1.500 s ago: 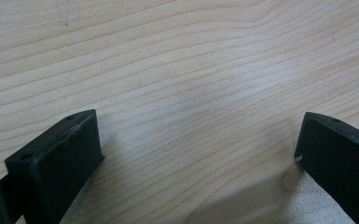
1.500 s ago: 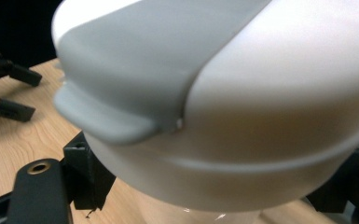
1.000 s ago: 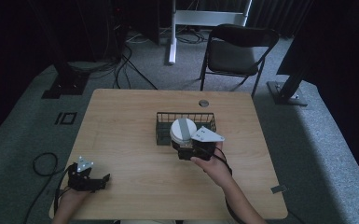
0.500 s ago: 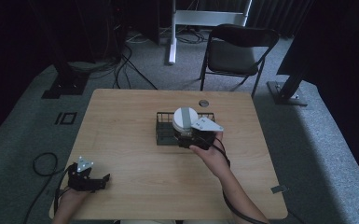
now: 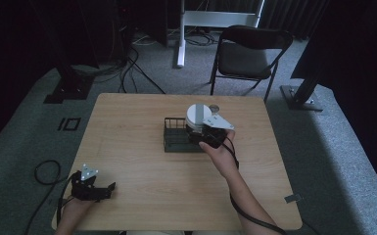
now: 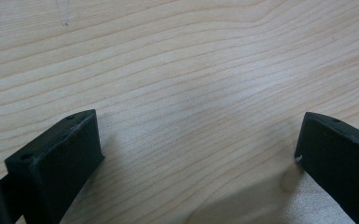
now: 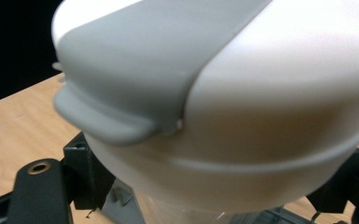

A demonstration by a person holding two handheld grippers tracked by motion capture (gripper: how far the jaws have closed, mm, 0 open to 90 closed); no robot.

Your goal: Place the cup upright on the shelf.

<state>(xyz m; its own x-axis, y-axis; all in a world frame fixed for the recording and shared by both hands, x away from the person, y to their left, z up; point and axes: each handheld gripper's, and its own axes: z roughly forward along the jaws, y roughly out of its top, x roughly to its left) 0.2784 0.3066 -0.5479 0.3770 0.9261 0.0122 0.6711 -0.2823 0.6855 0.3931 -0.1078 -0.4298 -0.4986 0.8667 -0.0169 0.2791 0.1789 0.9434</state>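
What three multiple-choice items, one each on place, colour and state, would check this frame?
1. Where is the left gripper?
A. near left corner of the table
B. in the basket
C. on the chair
2. What colour is the container?
A. red
B. white with a grey lid band
C. green
3. How is the right gripper?
A. open, empty
B. lying on the floor
C. shut on the container above the basket

A: it rests by that corner. B: the right gripper view shows both colours. C: the jaws flank the container.
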